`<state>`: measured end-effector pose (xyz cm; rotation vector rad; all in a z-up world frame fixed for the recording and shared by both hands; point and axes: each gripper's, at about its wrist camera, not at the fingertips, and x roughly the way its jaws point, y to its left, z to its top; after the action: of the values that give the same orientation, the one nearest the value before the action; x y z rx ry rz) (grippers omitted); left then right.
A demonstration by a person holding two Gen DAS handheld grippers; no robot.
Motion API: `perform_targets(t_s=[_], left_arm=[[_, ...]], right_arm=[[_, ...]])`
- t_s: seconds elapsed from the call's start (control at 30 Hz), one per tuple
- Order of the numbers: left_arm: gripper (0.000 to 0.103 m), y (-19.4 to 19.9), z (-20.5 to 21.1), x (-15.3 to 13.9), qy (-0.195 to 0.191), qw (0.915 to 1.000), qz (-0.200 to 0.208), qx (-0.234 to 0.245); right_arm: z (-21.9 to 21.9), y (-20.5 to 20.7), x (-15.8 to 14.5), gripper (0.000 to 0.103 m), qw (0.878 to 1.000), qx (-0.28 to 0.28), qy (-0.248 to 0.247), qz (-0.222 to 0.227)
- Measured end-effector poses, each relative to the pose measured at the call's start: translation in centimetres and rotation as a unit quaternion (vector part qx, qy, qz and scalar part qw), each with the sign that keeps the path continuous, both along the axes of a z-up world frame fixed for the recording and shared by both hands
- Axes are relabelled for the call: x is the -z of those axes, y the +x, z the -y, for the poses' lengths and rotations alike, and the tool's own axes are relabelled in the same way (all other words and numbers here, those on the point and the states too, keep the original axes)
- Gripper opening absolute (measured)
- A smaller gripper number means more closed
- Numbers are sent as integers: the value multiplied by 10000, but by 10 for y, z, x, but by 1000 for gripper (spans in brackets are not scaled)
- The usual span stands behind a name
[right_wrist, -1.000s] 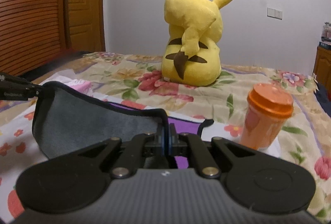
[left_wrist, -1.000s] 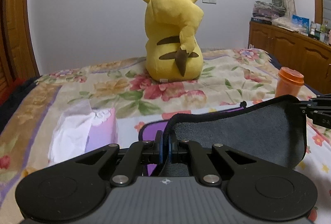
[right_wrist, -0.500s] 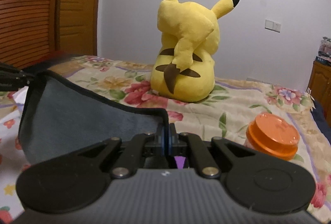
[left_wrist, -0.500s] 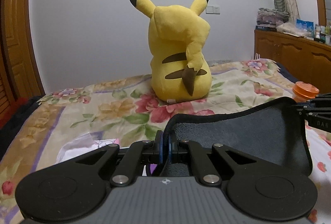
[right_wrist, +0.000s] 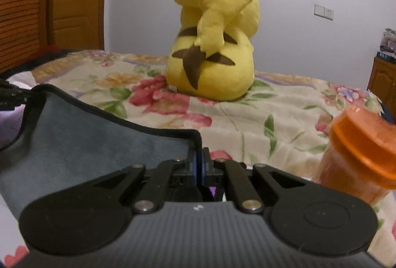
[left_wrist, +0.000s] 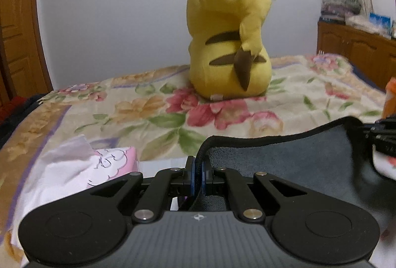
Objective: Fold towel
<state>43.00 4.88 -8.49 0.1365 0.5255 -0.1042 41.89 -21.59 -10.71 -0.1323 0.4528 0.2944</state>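
Observation:
The towel (left_wrist: 284, 159) is dark grey with a black hem, and it hangs stretched between my two grippers above the floral bedspread. My left gripper (left_wrist: 198, 170) is shut on its left top corner. My right gripper (right_wrist: 198, 166) is shut on its right top corner, and the towel (right_wrist: 86, 136) spreads away to the left in that view. Each gripper shows at the edge of the other's view: the right gripper (left_wrist: 381, 136) and the left gripper (right_wrist: 12, 94). The towel's lower part is hidden behind the gripper bodies.
A yellow Pikachu plush (left_wrist: 227, 45) sits on the bed (left_wrist: 148, 114) straight ahead. An orange lidded cup (right_wrist: 361, 149) stands close on the right. A pink tissue pack (left_wrist: 99, 164) lies at the left. A wooden cabinet (left_wrist: 358, 45) stands at the right and a wooden door (right_wrist: 74, 0) at the left.
Both grippers, still holding the towel's corners, have moved forward toward the plush and down. The plush, the cup and the tissue pack look larger and closer.

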Motion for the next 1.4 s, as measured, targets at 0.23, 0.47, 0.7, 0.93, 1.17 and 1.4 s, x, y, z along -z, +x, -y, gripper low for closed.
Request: perform_targets(t_s=[0.23,0.47,0.7,0.93,1.17,1.4], left_arm=[[10,13,1,16,7,9996,-281,-14],[31,10,1,16,-117,9991,-401,-53],[48,-7,7,-3,-100,9993,-358,10],[49,-39,13,-25,-137,9991,-398,76],[50,-77,16,-48,-109,9990,-420,112],[53,-115,19,-70,-48,9990,-420,167]], right_arm=[[-4,9,17,5,9997,-11,-73,-215],[1,11,18,11,9993,110,-25,-363],[4,-1,3,14,9989,149,24,-444],[10,-26,-24,14,9980,172,209,-571],[12,-63,-49,14,9977,180,255,-610],[11,-105,-68,14,9976,118,272,-625]])
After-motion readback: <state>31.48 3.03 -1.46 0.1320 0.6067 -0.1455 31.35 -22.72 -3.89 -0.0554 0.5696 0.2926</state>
